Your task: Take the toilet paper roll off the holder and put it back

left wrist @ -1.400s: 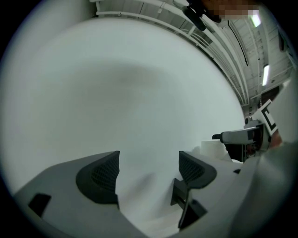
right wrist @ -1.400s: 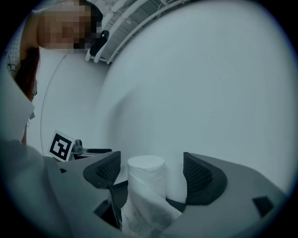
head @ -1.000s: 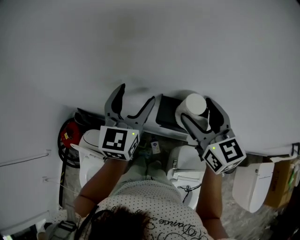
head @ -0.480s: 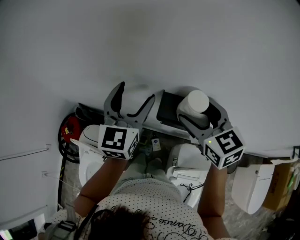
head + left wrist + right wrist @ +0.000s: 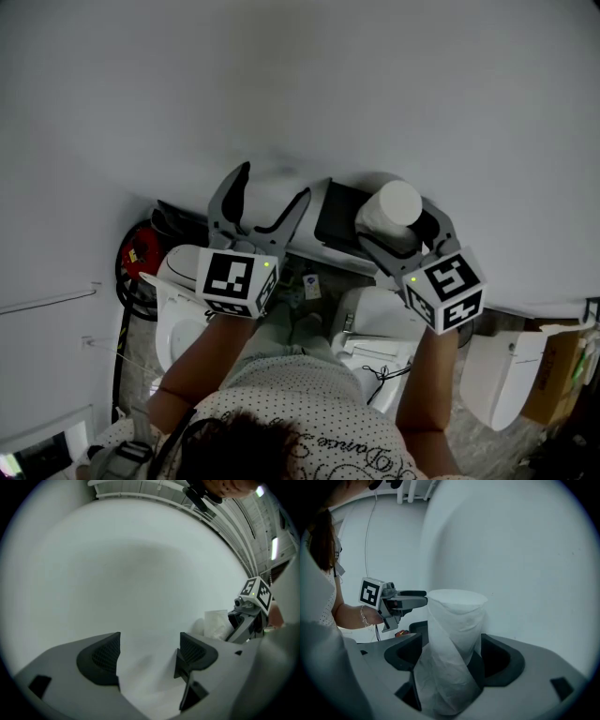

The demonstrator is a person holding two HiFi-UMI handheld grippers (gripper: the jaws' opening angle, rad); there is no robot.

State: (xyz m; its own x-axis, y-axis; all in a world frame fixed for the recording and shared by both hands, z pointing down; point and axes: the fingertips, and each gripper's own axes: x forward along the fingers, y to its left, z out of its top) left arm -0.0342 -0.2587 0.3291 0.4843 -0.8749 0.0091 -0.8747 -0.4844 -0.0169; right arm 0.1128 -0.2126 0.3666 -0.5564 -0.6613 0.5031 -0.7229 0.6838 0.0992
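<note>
Head view: the right gripper [image 5: 401, 228] grips the toilet paper roll [image 5: 396, 201] upright near the white wall [image 5: 300, 84], just right of the black holder [image 5: 336, 214]. The left gripper [image 5: 272, 187] hovers to the left.

Left gripper view: jaws wide apart, only wall between them.

Right gripper view: jaws clamped on the toilet paper roll's sides.
</note>
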